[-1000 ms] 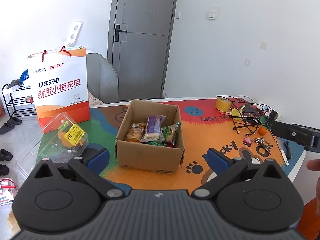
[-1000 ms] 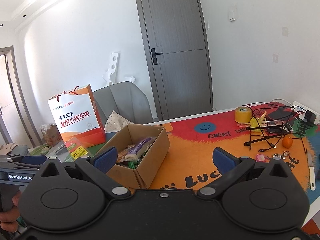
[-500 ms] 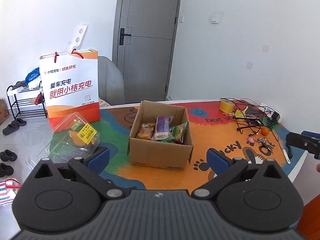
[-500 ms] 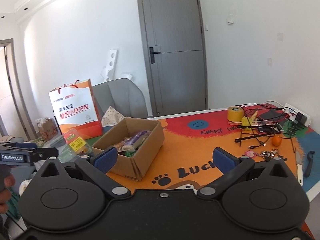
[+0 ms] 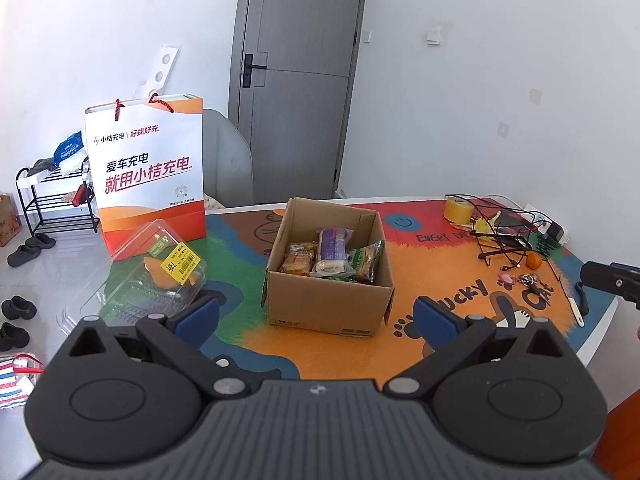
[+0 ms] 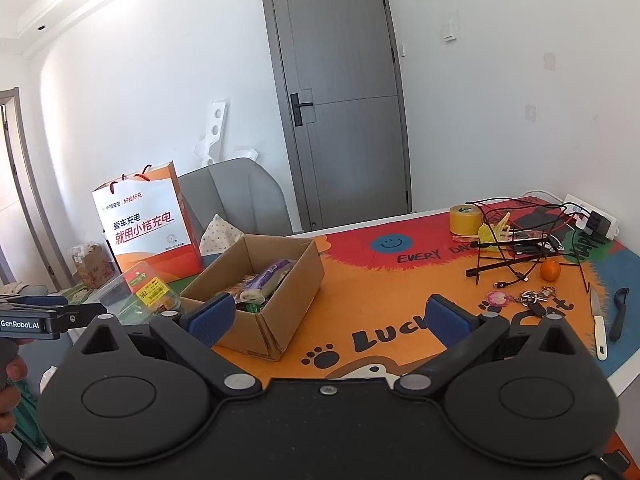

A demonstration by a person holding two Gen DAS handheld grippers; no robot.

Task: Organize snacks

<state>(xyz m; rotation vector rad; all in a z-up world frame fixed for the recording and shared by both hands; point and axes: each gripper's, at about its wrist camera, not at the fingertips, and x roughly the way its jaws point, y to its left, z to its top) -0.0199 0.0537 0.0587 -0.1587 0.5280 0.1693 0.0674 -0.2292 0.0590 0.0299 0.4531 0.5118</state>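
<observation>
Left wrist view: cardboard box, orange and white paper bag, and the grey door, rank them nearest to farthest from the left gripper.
From the left gripper:
1. Cardboard box, straight ahead on the mat, snack packets inside.
2. Orange and white paper bag, standing farther back to the left, at the table's far edge.
3. Grey door, in the back wall beyond the table.

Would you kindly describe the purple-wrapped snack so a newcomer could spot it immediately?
Find the open cardboard box in the middle of the colourful table mat. Among the packets inside, the purple-wrapped snack lies in the centre, between an orange packet and a green one.
</observation>
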